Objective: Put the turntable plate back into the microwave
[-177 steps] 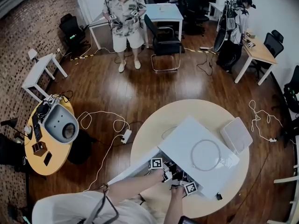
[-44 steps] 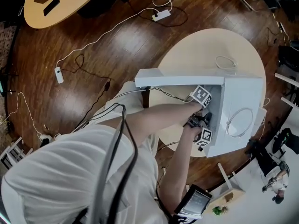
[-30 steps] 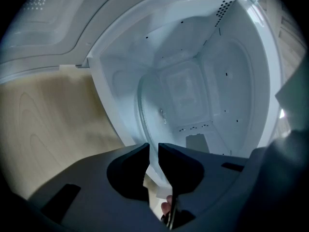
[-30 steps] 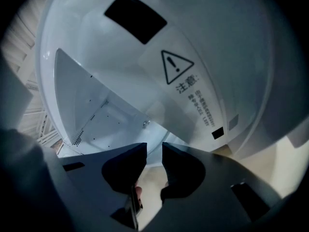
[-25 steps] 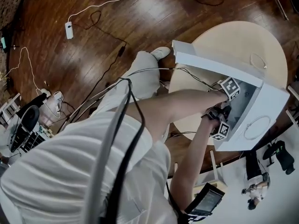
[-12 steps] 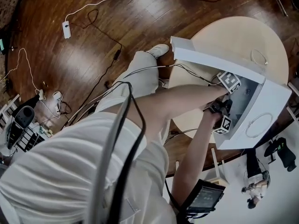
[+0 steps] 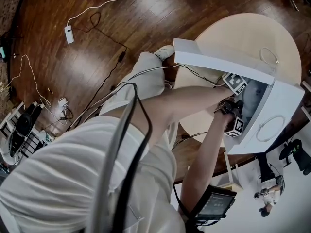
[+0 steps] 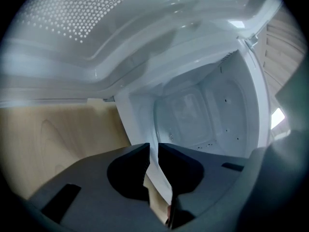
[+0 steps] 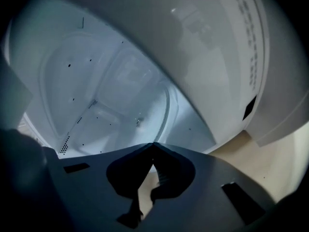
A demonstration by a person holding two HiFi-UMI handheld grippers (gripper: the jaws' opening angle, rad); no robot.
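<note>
**Both grippers at the mouth of the open microwave**

Head view: a person in a white shirt (image 7: 73, 178) reaches both forearms (image 7: 189, 101) to a white microwave (image 7: 287, 106) that stands on a round, pale-wood table (image 7: 243, 30). The door (image 7: 214, 59) is swung open on the person's side. The left marker cube (image 7: 234, 84) sits just beneath the door's edge. The right marker cube (image 7: 237, 126) is near it, lower in the picture, and both are at the opening.

Left gripper view: the left gripper (image 8: 152, 148) points into the cavity (image 8: 231, 95). The door's perforated screen (image 8: 72, 13) fills the top of the view and the table lies at the left. The jaws stand a narrow slit apart. Only the oven's white front frame (image 8: 137, 124) and a strip of table show through the slit, and nothing is pinched.

Right gripper view: the right gripper (image 9: 153, 146) also faces into the cavity. Its jaws have just been closing and meet at the tips, with nothing between them.

The turntable plate (image 8: 195, 117) shows as a faint, pale round outline inside the cavity, ahead of both grippers and apart from their tips. This is probably the glass plate, but the glass is too clear to tell how it is seated. A matching curved edge appears in the right gripper view.
</note>
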